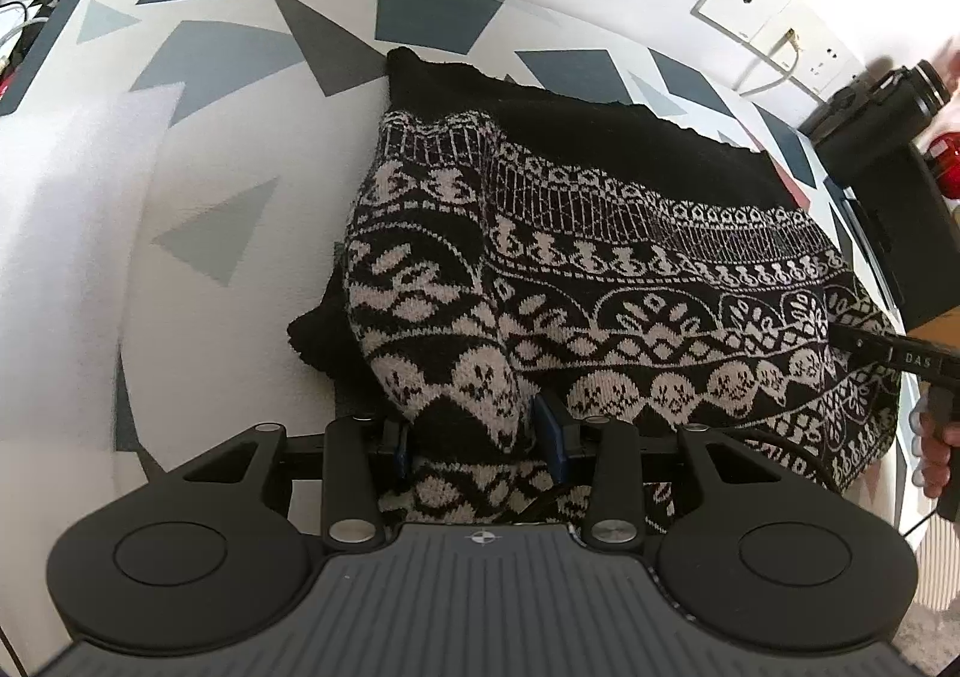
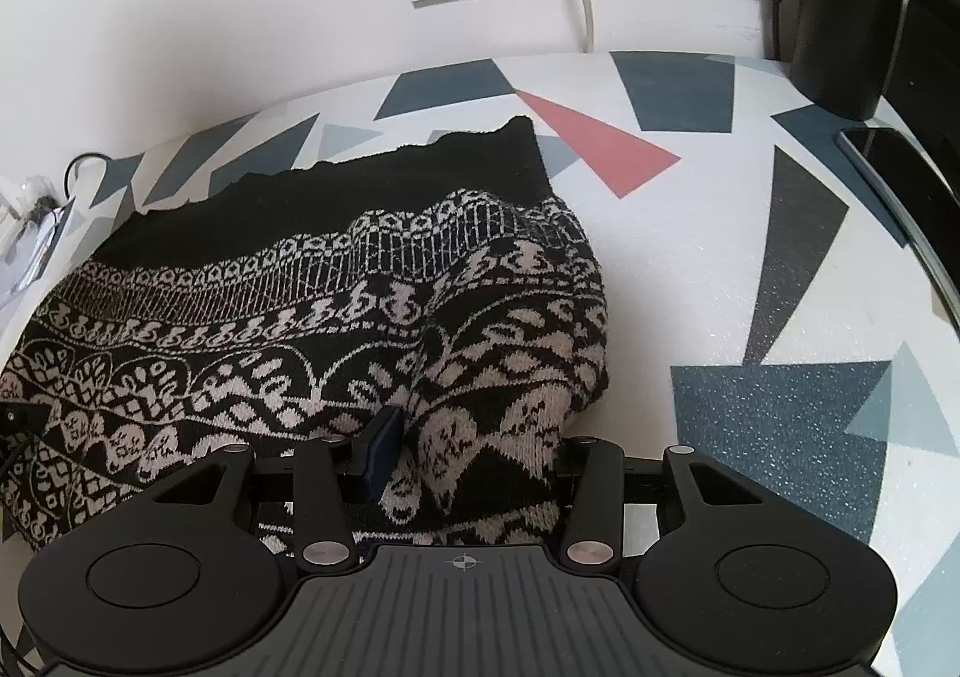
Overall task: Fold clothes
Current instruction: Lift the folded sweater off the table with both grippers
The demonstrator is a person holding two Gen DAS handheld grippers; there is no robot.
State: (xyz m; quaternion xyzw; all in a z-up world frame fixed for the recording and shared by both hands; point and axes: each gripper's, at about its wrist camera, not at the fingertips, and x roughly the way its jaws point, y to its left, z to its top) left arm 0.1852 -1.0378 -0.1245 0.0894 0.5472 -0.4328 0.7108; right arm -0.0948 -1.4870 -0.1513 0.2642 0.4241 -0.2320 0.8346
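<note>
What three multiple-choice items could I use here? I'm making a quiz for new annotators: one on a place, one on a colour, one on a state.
1. Where does the sweater lie?
A. On the patterned table
B. In a basket
C. On a chair

2. What colour is the lone warm-toned triangle on the table?
A. Yellow
B. Pinkish red
C. Green

3. How does the left gripper stand?
A. Wide open above the sweater
C. Out of view
B. Fingers either side of a bunched fold of sweater

Answers:
1 A, the knit rests on the geometric tabletop by the wall.
2 B, it lies beyond the sweater's black hem.
3 B, knit fills the gap between its blue pads; the right gripper does the same.
</note>
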